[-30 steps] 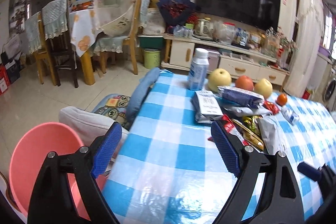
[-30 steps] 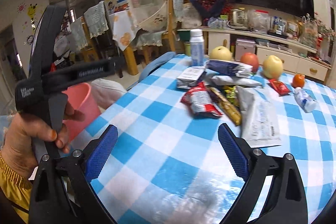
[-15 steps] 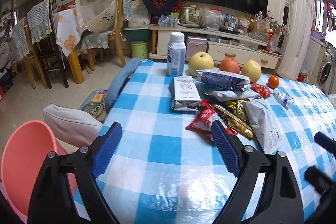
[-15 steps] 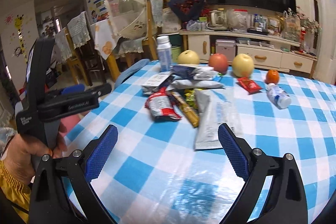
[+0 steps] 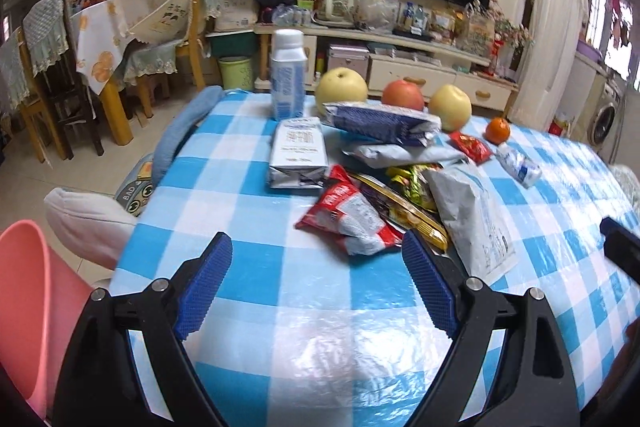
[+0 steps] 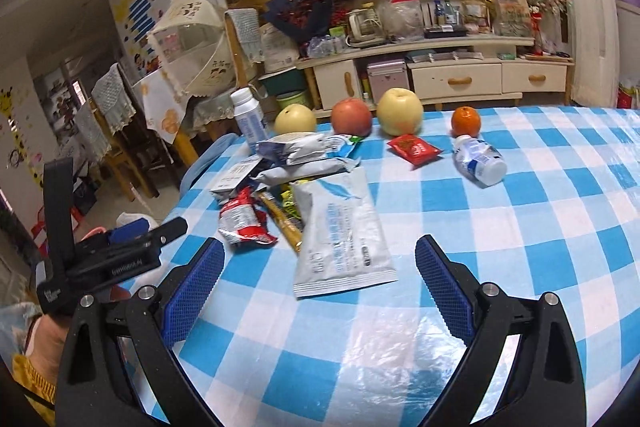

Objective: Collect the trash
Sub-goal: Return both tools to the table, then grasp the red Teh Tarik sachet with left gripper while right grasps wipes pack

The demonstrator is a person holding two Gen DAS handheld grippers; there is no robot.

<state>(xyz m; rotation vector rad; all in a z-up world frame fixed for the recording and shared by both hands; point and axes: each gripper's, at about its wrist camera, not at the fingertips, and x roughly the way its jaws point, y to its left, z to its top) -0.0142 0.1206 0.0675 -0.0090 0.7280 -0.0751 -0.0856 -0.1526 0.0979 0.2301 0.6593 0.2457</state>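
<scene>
A heap of empty wrappers lies mid-table on the blue-and-white checked cloth (image 5: 320, 307): a red snack packet (image 5: 352, 215) (image 6: 242, 219), a large grey-white pouch (image 5: 472, 219) (image 6: 340, 227), a dark blue bag (image 5: 380, 123), a white carton (image 5: 298, 155), a small red sachet (image 6: 414, 149) and a crushed small bottle (image 6: 478, 159). My left gripper (image 5: 316, 279) is open and empty, just short of the red packet. My right gripper (image 6: 320, 287) is open and empty, its jaws either side of the pouch's near end, above it.
A pink bin (image 5: 24, 307) stands off the table's left edge beside a cushion (image 5: 88, 223). An upright bottle (image 5: 288, 79), two pears, an apple (image 6: 352, 117) and an orange (image 6: 466, 121) stand along the far edge. Chairs and a TV cabinet lie beyond.
Both grippers have swung right, toward the wrapper heap, and moved closer over the table. The pink bin has slid to the left edge of the left view. Both stay open.
</scene>
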